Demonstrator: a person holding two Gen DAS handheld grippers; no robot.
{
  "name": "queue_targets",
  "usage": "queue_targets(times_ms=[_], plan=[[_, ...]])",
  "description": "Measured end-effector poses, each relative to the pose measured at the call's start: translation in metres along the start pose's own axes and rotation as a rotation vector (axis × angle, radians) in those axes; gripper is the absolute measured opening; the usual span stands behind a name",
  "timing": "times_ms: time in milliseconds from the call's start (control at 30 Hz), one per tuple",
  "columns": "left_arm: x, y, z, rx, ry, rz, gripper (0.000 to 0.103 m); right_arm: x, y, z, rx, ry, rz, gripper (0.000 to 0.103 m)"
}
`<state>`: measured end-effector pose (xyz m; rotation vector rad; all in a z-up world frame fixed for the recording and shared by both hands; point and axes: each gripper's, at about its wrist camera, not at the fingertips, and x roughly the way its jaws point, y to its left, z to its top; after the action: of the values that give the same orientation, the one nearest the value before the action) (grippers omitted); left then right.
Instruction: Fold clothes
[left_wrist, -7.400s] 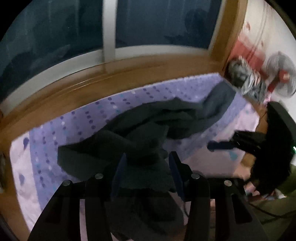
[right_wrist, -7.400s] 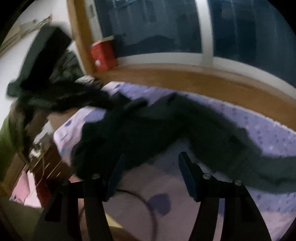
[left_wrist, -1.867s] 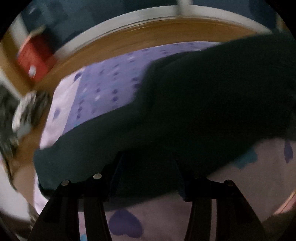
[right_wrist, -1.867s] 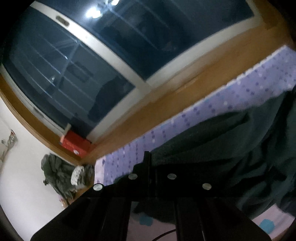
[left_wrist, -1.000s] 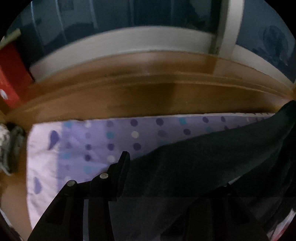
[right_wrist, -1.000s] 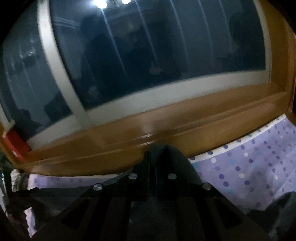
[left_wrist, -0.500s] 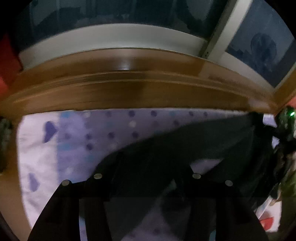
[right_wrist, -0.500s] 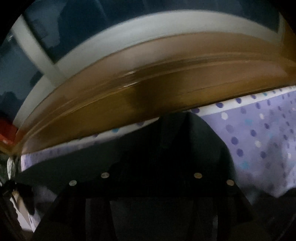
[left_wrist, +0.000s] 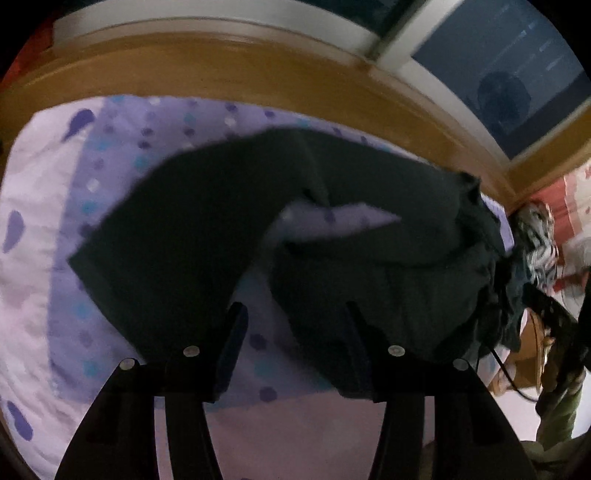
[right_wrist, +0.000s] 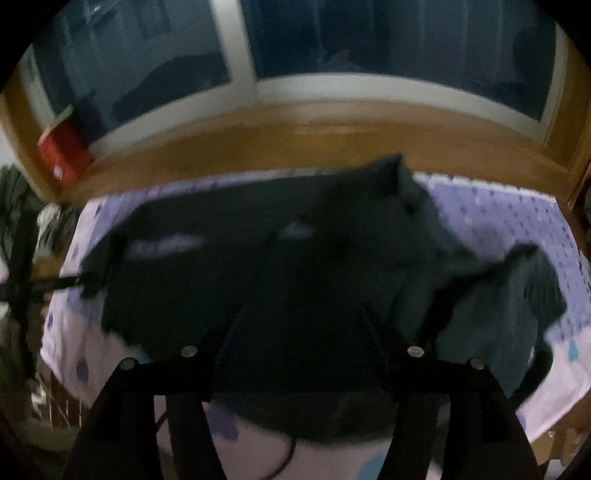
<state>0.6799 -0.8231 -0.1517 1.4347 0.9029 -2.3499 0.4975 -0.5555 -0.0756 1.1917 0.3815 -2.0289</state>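
Since half a second ago, both cameras are tipping downward, so the window is taking less of the picture and the bed more, and the dark garment (left_wrist: 207, 236) is now lying spread on the bed (left_wrist: 33, 206) instead of hanging across the view.

It is looking like a pair of trousers: two broad dark parts are meeting at the far side, with a wedge of dotted lilac sheet (left_wrist: 332, 221) showing between them. The far edge is lying very near the wooden ledge (right_wrist: 332, 136) under the window.

The left claw (left_wrist: 293, 343) is standing open, its two fingers well apart, holding nothing; sheet is showing between them. The right claw (right_wrist: 299, 332) is also looking parted, but dark cloth is filling the gap, and I cannot tell whether it is gripping it.

Main risk, in my judgement: the cloth is lying bunched at the right, where a fold is standing up (right_wrist: 480, 273). If a fold is being made over this, the wrinkles are getting pressed in. The picture is blurred and dim, so a claw may be catching two layers, or the sheet together with the garment.
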Motion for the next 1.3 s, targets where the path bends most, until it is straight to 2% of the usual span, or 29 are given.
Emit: queue_targets(times_ms=[133,233,467,567,667,733,767,800,833,867,900,933,1033,1133,1267,1300], plan=[[0.012,-0.006,-0.006,0.016,0.025,-0.025,0.053,0.016,0.027,-0.038,-0.004,0.094,0.058,0.064],[0.019,-0.006,-0.007,0.024,0.041,-0.043,0.053,0.033,0.052,-0.056,-0.032,0.128,0.072,0.064],[0.027,0.001,-0.006,0.023,0.042,-0.098,0.054,0.065,0.120,-0.063,-0.176,0.111,0.096,0.064],[0.029,0.004,-0.005,0.017,0.036,-0.123,0.057,0.075,0.142,-0.063,-0.231,0.099,0.072,0.064],[0.031,0.001,0.000,0.001,0.024,-0.144,0.063,0.085,0.152,-0.067,-0.246,0.072,0.028,0.064],[0.030,-0.005,-0.001,-0.009,0.004,-0.155,0.064,0.087,0.151,-0.067,-0.223,0.045,0.008,0.064],[0.029,-0.008,-0.001,-0.014,-0.006,-0.160,0.063,0.088,0.151,-0.067,-0.211,0.031,-0.002,0.061],[0.028,-0.011,-0.001,-0.019,-0.016,-0.165,0.062,0.087,0.148,-0.067,-0.193,0.022,-0.021,0.048],[0.028,-0.013,-0.001,-0.024,-0.026,-0.171,0.047,0.086,0.145,-0.067,-0.176,0.013,-0.039,0.041],[0.027,-0.016,-0.001,-0.029,-0.036,-0.176,0.024,0.085,0.140,-0.065,-0.158,0.012,-0.039,0.027],[0.026,-0.019,-0.002,-0.033,-0.046,-0.181,0.021,0.081,0.131,-0.064,-0.124,0.017,0.000,0.012],[0.025,-0.022,-0.002,-0.038,-0.056,-0.186,0.019,0.077,0.122,-0.063,-0.089,0.022,0.040,0.007],[0.009,-0.032,-0.012,-0.040,-0.104,-0.221,0.014,0.058,0.102,-0.064,-0.032,0.006,0.153,0.005],[-0.021,-0.051,-0.028,-0.005,-0.152,-0.243,0.013,0.021,0.096,-0.075,-0.101,-0.072,0.231,0.005],[-0.065,-0.082,-0.056,0.051,-0.208,-0.277,0.013,-0.022,0.088,-0.096,-0.198,-0.110,0.369,0.004],[-0.070,-0.090,-0.065,0.063,-0.211,-0.274,0.013,-0.029,0.085,-0.101,-0.223,-0.116,0.379,0.004]])
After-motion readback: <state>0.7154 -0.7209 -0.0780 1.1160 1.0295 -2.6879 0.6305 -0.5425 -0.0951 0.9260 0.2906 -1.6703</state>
